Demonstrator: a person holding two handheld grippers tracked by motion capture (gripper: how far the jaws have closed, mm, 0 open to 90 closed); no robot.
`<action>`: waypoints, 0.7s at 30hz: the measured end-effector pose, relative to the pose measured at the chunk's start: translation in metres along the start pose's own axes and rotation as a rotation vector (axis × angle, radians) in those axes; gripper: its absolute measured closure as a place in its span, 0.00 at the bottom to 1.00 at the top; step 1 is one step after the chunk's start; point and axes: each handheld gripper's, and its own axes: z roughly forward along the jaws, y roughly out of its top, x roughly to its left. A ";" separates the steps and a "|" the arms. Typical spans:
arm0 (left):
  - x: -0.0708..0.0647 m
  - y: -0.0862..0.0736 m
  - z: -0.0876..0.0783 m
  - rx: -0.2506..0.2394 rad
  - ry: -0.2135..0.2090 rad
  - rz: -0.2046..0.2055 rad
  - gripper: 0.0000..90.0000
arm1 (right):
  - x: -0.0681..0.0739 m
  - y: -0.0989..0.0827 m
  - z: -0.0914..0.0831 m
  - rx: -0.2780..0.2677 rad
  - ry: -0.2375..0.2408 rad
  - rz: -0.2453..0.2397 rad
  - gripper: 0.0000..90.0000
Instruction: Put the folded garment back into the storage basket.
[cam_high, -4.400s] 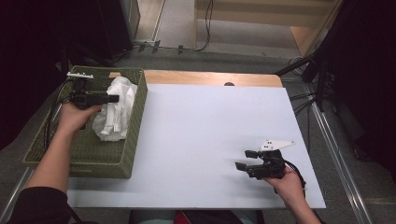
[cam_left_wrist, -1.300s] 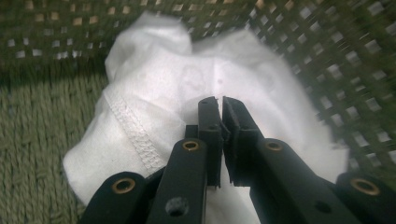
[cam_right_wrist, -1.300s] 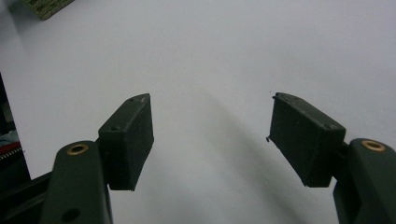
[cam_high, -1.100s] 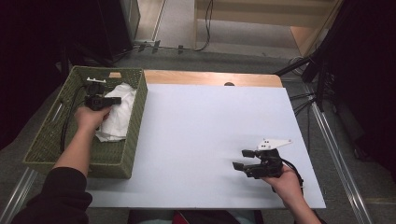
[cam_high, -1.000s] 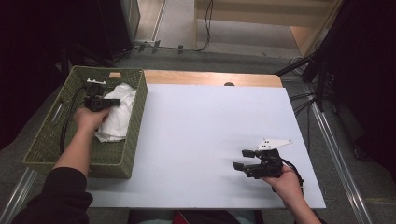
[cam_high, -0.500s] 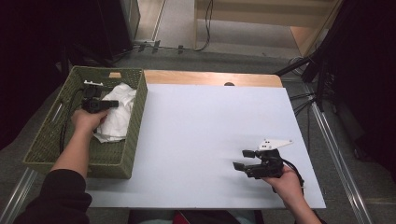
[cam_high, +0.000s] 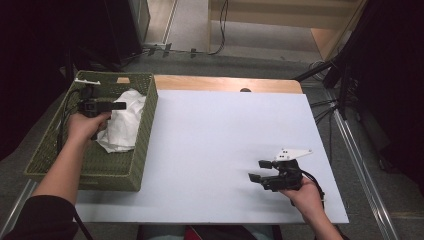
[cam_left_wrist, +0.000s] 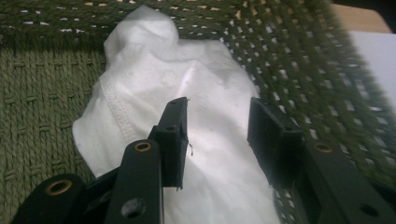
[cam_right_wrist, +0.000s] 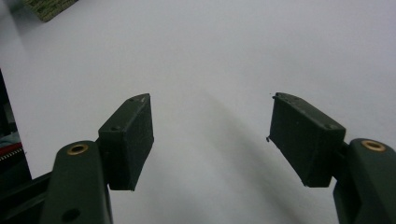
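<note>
Above white cloth (cam_left_wrist: 196, 107), left gripper (cam_left_wrist: 217, 135) just opened, empty

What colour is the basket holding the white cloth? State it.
Olive green, woven basket; clearest in the left gripper view.

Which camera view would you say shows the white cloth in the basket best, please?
The left gripper view: the white cloth lies close, stitched hem visible, beyond the open left gripper. The high view shows it small in the green basket.

1. A white table top (cam_high: 215, 150) fills the middle of the high view.
2. A wooden strip (cam_high: 225, 83) edges it at 12 o'clock.
3. Black stand legs (cam_high: 345, 75) rise at 2 o'clock.
4. Cables (cam_high: 222, 25) trail at 12 o'clock.
</note>
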 end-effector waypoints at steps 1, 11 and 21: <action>-0.002 0.000 -0.004 0.002 -0.011 0.005 0.58 | 0.000 0.000 0.000 0.000 -0.001 0.001 0.32; -0.023 -0.005 -0.032 0.005 -0.100 0.051 0.44 | 0.000 0.001 0.001 -0.001 -0.004 0.003 0.32; -0.041 -0.019 -0.051 0.003 -0.144 0.089 0.40 | 0.000 0.000 0.000 -0.002 -0.003 0.002 0.32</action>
